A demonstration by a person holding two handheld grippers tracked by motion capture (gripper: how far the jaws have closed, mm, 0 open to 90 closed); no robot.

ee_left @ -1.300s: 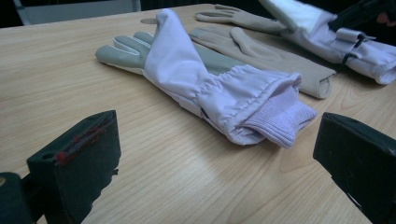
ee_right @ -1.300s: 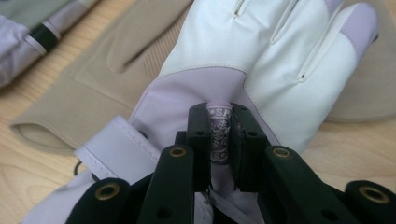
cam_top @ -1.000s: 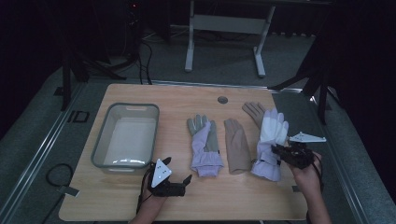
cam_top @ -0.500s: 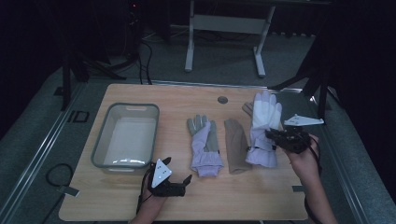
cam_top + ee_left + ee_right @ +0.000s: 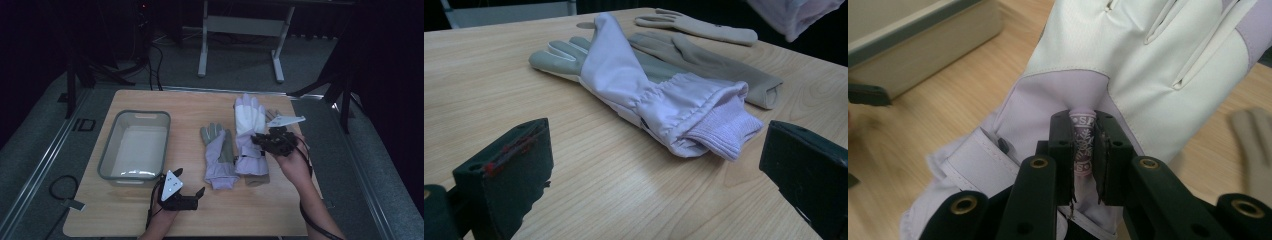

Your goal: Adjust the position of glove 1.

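Since the earlier frames the right gripper point(image 5: 260, 140) has carried the white-and-lilac glove point(image 5: 248, 131) up and leftward, off the far-right spot and over the beige glove point(image 5: 256, 179); the left gripper hasn't budged.

L to R now: grey bin point(image 5: 111, 147) sits empty at table left, prob. the drop-off, so we read this as a lift-and-carry toward it. Left gripper point(image 5: 189, 197) rests near the front edge w/ jaws spread wide, nothing between them. In the left gripper view they frame the grey-and-lilac glove point(image 5: 644, 92), which lies flat on the table point(image 5: 240, 215), cuff toward us, so it looks parked and lined up for that glove next.

Mid: that glove stays flat, just beside the beige one, which lies partly under the carried glove.

Right: jaws nearly closed, pinching a fold of lilac fabric w/ a printed tab near the cuff point(image 5: 1082, 145). Gripping there lets the finger end hang free and clear the table. Cuff strap point(image 5: 979, 161) dangles loose. We judge it mid-transfer, bin well apart to the left.
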